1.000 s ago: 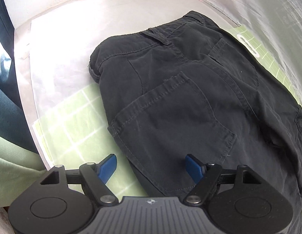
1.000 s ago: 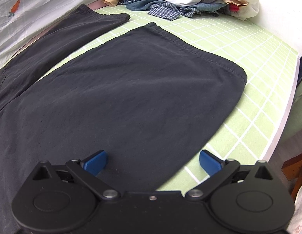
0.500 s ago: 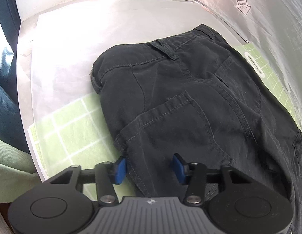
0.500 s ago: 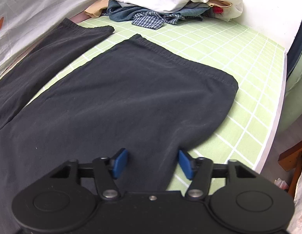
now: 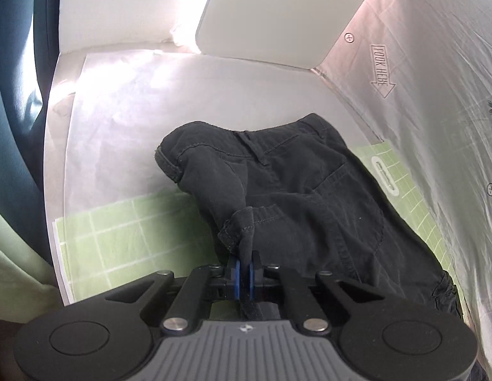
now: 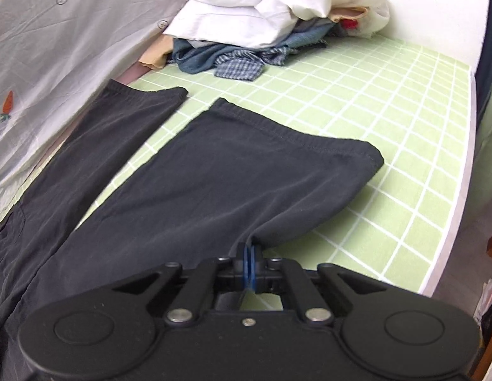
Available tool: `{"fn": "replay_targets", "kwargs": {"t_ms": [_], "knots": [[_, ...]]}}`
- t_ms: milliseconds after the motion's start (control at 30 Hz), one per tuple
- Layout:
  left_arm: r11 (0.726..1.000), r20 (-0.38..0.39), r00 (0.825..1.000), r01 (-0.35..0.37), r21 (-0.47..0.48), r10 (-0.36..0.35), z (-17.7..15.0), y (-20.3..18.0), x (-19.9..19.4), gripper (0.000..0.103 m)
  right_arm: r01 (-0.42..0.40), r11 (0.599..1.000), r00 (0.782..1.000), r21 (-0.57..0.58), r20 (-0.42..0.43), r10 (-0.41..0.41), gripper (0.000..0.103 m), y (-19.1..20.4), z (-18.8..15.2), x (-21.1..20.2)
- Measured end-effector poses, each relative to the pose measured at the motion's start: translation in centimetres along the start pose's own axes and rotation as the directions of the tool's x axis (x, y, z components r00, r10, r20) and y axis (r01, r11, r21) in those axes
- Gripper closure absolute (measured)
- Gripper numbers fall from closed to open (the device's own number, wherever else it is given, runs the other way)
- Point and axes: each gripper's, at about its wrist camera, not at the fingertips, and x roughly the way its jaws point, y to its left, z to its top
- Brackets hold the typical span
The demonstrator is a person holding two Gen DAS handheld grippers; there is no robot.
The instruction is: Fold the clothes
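Observation:
Black trousers [image 5: 296, 197] lie on a green checked sheet [image 5: 119, 238], seat and back pockets up in the left wrist view. My left gripper [image 5: 244, 270] is shut on the near side edge of the trousers by the hip, and the cloth is bunched and lifted between its blue pads. In the right wrist view the two legs of the black trousers [image 6: 233, 171] stretch away over the sheet [image 6: 388, 133]. There my right gripper [image 6: 249, 265] is shut on the near edge of the nearer leg, which is pulled up into a peak.
A heap of white, blue and checked clothes [image 6: 271, 22] sits at the far end of the sheet. A white printed cloth [image 6: 55, 47] hangs along the left side. A white panel [image 5: 277, 16] stands behind the waistband. The bed's edge [image 6: 455, 190] drops off on the right.
Both grippers went from wide open to shut, each pinching the near edge of the trousers. Both then rose, lifting the pinched cloth off the sheet.

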Motion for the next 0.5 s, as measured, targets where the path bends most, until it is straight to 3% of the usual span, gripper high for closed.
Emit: {"fn": "replay_targets", "kwargs": {"t_ms": [300,500], "knots": [[0.999,0.076,0.996,0.048,0.019,-0.05,1.1,-3.9,-1.4,0.098,-0.121,0.986,0.986,-0.113,0.098,0.133,0.101,3.5,4.3,-0.6],[0.993,0.155,0.981,0.114,0.027,-0.117,3.0,-7.6,-3.0,0.098,-0.189,0.97,0.959,-0.15,0.184,0.216,0.101,6.4,8.2,-1.2]]}}
